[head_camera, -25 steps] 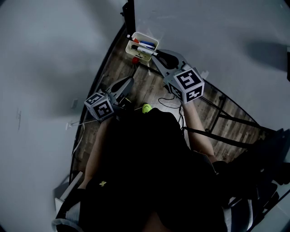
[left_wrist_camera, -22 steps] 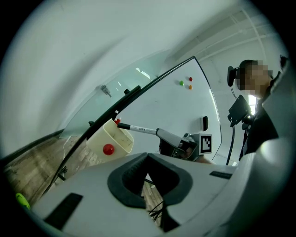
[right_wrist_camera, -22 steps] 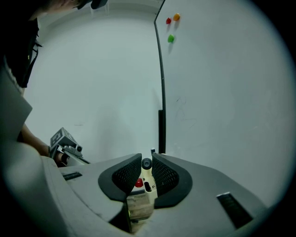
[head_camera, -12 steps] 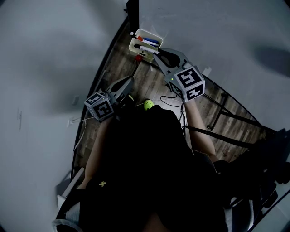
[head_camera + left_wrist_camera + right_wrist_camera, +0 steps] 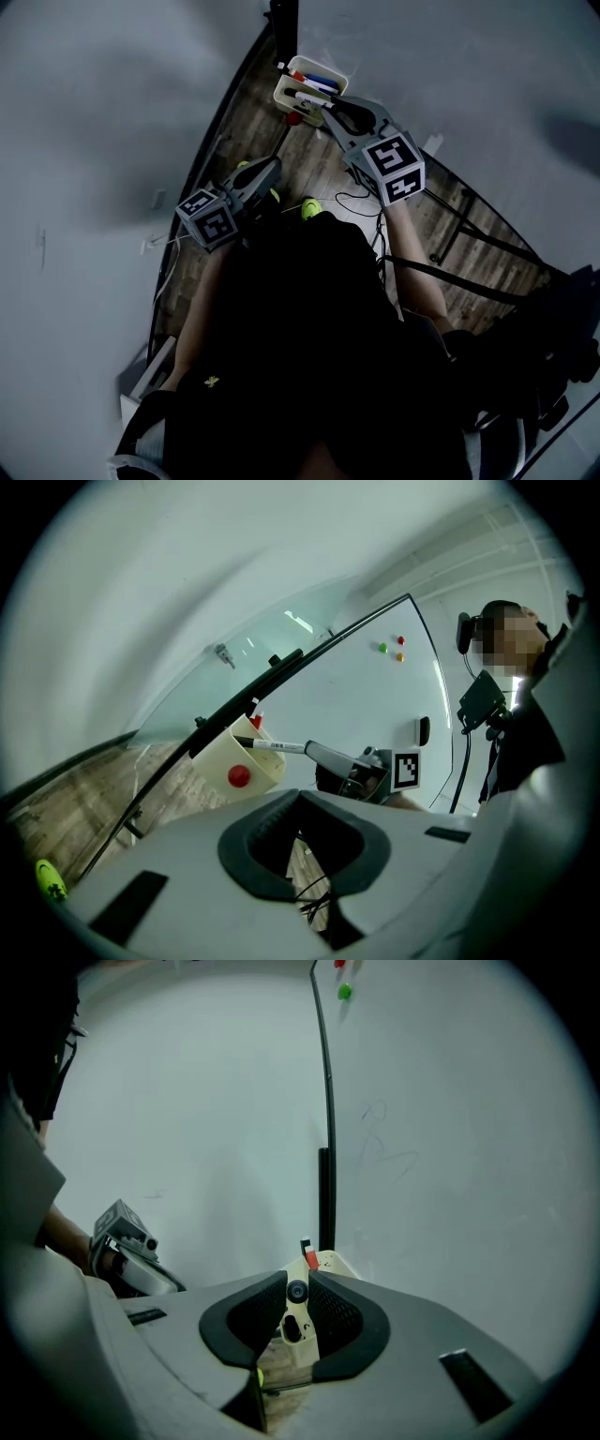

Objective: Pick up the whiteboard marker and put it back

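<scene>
The whiteboard marker (image 5: pixel 296 1291) is clamped between the pads of the right gripper (image 5: pixel 326 108). It lies along the line the gripper points, butt end back toward the palm and the rest sticking out past the fingertips. Its far end reaches over the near rim of the cream pen holder (image 5: pixel 220 761), which sits just ahead of and a little below those tips. The holder hangs on the frame of the whiteboard (image 5: pixel 356 696), with a red magnet (image 5: pixel 239 776) on its front wall. Other markers (image 5: pixel 319 84) already lie inside, further ahead of the gripper.

To finish this well, I'd say dip the nose so the tip clears the rim and slides in beside the others. Bring the barrel down until the holder carries it, and only then spread the jaws. Go gently, because a push forward could knock the holder on its frame. Then back out along the same line.

The left gripper (image 5: pixel 272 167) hangs well back and to the side, jaws closed on nothing, and is best left there.
</scene>
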The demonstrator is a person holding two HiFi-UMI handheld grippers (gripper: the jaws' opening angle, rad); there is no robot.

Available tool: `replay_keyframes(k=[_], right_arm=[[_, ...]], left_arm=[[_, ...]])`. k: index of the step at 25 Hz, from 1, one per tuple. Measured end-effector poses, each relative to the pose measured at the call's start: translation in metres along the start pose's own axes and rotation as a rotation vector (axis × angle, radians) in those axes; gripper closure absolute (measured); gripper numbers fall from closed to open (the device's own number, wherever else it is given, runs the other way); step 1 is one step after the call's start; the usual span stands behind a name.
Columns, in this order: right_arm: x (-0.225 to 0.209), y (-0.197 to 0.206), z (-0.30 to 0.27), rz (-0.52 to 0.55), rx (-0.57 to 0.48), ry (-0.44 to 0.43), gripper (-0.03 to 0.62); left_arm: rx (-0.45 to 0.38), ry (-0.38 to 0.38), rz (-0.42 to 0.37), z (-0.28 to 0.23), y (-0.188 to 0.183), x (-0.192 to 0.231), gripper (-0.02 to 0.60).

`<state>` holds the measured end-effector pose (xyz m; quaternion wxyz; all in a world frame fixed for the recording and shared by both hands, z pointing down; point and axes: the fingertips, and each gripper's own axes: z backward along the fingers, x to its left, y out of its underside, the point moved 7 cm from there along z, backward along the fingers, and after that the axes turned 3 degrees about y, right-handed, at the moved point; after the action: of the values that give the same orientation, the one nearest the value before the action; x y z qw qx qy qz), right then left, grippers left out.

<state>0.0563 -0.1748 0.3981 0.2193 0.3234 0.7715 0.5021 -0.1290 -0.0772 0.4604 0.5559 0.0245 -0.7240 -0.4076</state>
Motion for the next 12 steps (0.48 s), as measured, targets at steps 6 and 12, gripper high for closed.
replay_keyframes(k=[6, 12], right_arm=[[0.003, 0.004, -0.007, 0.019, 0.037, -0.019, 0.505], [0.005, 0.008, -0.016, 0.031, 0.061, -0.032, 0.505]], left_arm=[[-0.006, -0.014, 0.000, 0.001, -0.001, 0.000, 0.575], [-0.003, -0.023, 0.008, 0.001, 0.000, -0.001, 0.575]])
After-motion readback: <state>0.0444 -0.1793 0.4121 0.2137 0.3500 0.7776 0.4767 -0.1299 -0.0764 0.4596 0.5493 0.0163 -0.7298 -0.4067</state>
